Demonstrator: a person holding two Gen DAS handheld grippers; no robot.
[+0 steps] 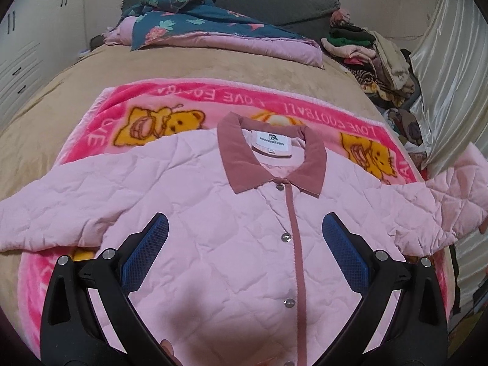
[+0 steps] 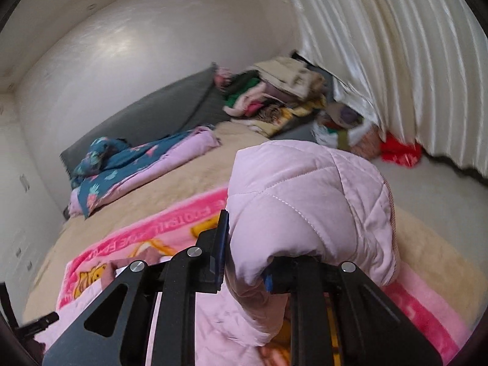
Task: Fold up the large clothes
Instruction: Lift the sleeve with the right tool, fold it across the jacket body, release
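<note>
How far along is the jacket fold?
Done: pink jacket laid flat, front up, buttoned, on the pink blanket. In hand: right gripper is shut on one sleeve, raised off the bed; left gripper is open above the chest. Left: every fold.

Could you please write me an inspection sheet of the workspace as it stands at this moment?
Surface: bed with tan cover; pink bear blanket spread on it.
Job's things: pink quilted jacket face up, buttoned, on the blanket; its sleeve lifted.
Clutter: floral quilt by the headboard; heap of clothes at the curtain side.
Grippers: left gripper open above the jacket's front; right gripper shut on the sleeve.
Cables: nothing seen.
Surroundings: white curtain, wardrobe, plain wall.
</note>
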